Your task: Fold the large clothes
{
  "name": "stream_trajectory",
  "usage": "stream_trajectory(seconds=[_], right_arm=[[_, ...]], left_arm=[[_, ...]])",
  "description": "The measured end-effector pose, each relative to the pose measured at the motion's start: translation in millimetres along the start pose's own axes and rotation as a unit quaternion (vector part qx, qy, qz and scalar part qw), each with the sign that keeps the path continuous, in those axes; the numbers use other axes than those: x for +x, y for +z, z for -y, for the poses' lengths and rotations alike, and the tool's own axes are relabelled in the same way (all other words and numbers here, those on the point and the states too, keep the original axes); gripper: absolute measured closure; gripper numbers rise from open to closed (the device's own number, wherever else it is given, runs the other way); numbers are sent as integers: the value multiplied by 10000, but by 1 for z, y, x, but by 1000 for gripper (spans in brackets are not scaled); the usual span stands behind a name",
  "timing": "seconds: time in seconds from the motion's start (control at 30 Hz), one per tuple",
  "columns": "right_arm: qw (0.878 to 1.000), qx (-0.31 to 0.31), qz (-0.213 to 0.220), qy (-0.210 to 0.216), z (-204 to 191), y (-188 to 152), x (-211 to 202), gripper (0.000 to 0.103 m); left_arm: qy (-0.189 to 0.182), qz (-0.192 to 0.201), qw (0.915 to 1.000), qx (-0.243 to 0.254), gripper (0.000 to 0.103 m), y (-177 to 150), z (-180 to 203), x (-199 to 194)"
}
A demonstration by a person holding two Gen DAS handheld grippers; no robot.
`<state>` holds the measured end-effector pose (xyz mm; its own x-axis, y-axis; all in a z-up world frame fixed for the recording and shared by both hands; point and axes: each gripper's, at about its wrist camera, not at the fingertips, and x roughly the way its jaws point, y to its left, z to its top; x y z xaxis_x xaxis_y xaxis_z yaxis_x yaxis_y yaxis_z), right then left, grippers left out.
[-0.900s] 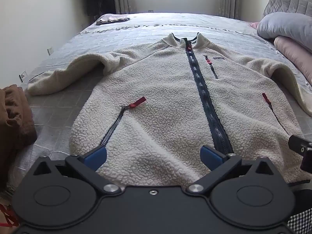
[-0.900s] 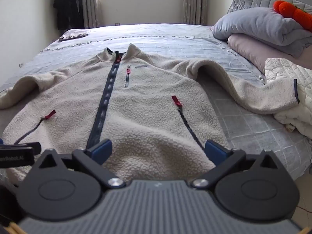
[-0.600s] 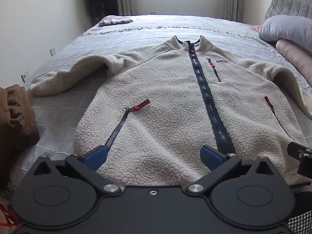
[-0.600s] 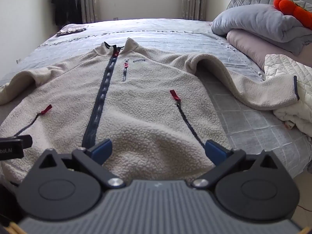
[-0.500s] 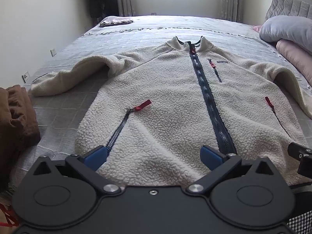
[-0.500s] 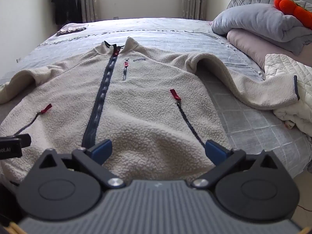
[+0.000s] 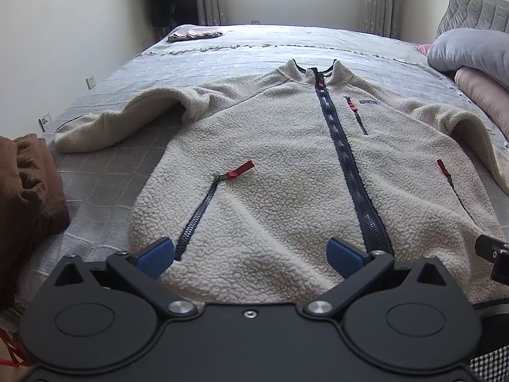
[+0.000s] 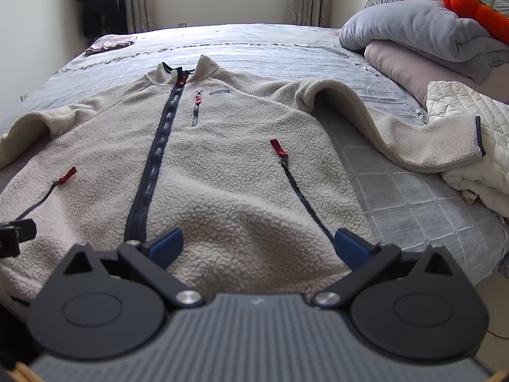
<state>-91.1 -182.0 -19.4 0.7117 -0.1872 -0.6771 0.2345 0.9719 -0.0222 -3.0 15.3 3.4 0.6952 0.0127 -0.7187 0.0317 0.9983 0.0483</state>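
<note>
A cream fleece jacket (image 7: 286,165) (image 8: 222,165) lies flat, front up, on the grey bed (image 7: 222,57) (image 8: 407,197), its dark front zip closed and both sleeves spread sideways. Red pull tabs mark its pockets. My left gripper (image 7: 249,254) hovers over the hem on the jacket's left half, jaws open wide, blue pads empty. Over the hem on the right half hangs my right gripper (image 8: 257,245), also open with nothing between its fingers. Each gripper's tip shows at the edge of the other's view.
A brown folded cloth (image 7: 25,197) sits at the left bed edge. Grey and pink pillows (image 8: 420,41) with an orange toy (image 8: 477,12), and a white quilted cover (image 8: 470,146), lie to the right. A small folded cloth (image 7: 194,34) rests at the far side.
Both views have slid slightly forward over the jacket's hem and tipped down a little. The jacket lies as before and both grippers stay open.
</note>
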Motion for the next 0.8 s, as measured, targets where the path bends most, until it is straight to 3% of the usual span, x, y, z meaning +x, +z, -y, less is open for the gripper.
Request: stream_trajectory(seconds=[0.8], right_arm=[[10000,-39,5,-6,-2,3,-1,0]], left_arm=[[-17,-4,10000,-16,0,-1,-3,-1]])
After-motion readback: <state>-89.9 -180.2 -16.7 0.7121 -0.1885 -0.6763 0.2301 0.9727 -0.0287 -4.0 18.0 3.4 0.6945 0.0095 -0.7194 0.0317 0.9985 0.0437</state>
